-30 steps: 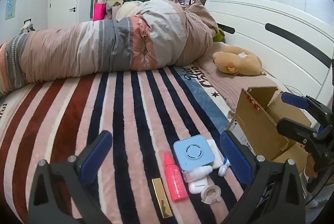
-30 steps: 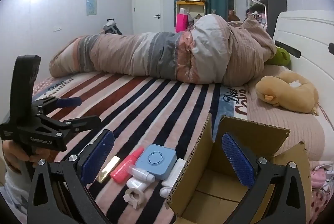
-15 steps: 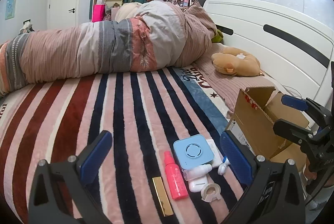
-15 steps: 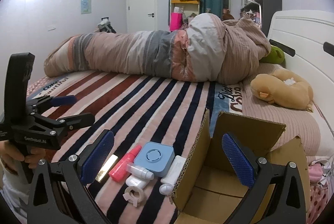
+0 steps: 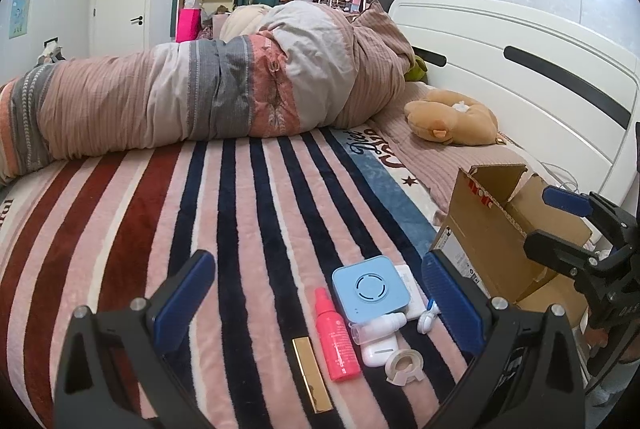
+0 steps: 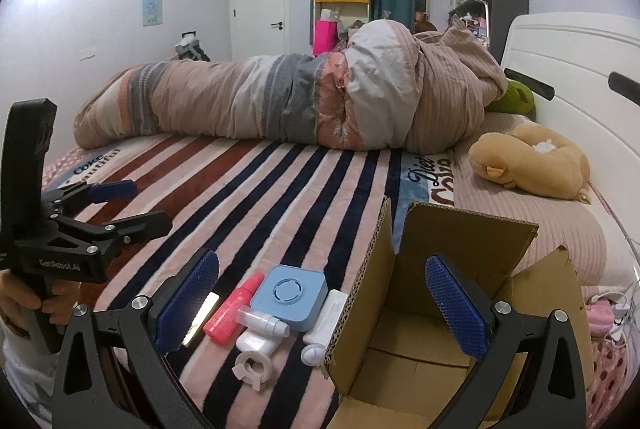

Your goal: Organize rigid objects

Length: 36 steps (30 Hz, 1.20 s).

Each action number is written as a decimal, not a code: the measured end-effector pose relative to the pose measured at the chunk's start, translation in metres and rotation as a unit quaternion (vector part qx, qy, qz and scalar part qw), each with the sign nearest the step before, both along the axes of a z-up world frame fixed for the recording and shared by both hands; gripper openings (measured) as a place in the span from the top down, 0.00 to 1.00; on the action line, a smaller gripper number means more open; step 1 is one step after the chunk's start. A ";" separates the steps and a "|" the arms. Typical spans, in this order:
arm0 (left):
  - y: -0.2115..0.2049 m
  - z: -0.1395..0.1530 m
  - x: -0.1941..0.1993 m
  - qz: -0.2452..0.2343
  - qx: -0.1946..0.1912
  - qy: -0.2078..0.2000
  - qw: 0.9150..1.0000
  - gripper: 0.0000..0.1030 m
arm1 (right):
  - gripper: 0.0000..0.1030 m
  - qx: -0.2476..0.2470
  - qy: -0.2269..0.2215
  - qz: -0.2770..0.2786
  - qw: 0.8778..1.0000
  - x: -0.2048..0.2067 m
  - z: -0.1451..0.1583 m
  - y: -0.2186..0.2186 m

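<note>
On the striped blanket (image 5: 248, 213), the pink spray bottle (image 5: 336, 341) and blue square case (image 5: 370, 287) sit left of the cardboard box (image 6: 436, 313). Your left gripper (image 5: 316, 293) and right gripper (image 6: 320, 303) both hang released, holding nothing, so come down squarely over one item.

Speaker (image 5: 371, 288) left of box (image 5: 492, 229)

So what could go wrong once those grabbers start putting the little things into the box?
The small items lie packed together: the pink spray bottle touches the gold lipstick tube and sits beside the square blue plastic case, so wide-open fingers might nudge a neighbour. The soft striped blanket could let round pieces like the clear tape roll tip or roll. The brown cardboard box has upright flaps that a carried item might catch.
</note>
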State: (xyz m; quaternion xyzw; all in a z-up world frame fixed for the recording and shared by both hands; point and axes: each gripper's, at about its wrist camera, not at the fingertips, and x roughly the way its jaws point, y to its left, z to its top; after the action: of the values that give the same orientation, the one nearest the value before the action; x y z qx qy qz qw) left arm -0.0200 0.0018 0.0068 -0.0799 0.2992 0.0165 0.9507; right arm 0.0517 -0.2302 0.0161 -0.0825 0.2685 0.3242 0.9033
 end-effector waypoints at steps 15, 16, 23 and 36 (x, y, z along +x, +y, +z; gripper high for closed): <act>0.000 -0.003 0.003 0.003 0.008 0.006 1.000 0.01 | 0.00 -0.001 -0.002 -0.003 1.000 -0.001 -0.001 -0.002; 0.001 -0.004 0.003 0.003 0.008 0.006 1.000 0.01 | 0.00 0.000 -0.001 -0.003 1.000 -0.001 -0.001 -0.002; 0.002 -0.004 0.004 0.002 0.007 0.006 1.000 0.00 | 0.00 0.000 0.000 -0.002 1.000 -0.002 -0.001 -0.001; 0.004 -0.006 0.003 0.004 0.007 0.007 1.000 0.00 | 0.00 -0.001 0.005 -0.001 1.000 -0.002 -0.001 0.003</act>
State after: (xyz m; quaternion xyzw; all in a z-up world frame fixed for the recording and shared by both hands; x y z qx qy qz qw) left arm -0.0172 0.0057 0.0008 -0.0744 0.3055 0.0228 0.9490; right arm 0.0497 -0.2273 0.0148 -0.0819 0.2737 0.3232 0.9022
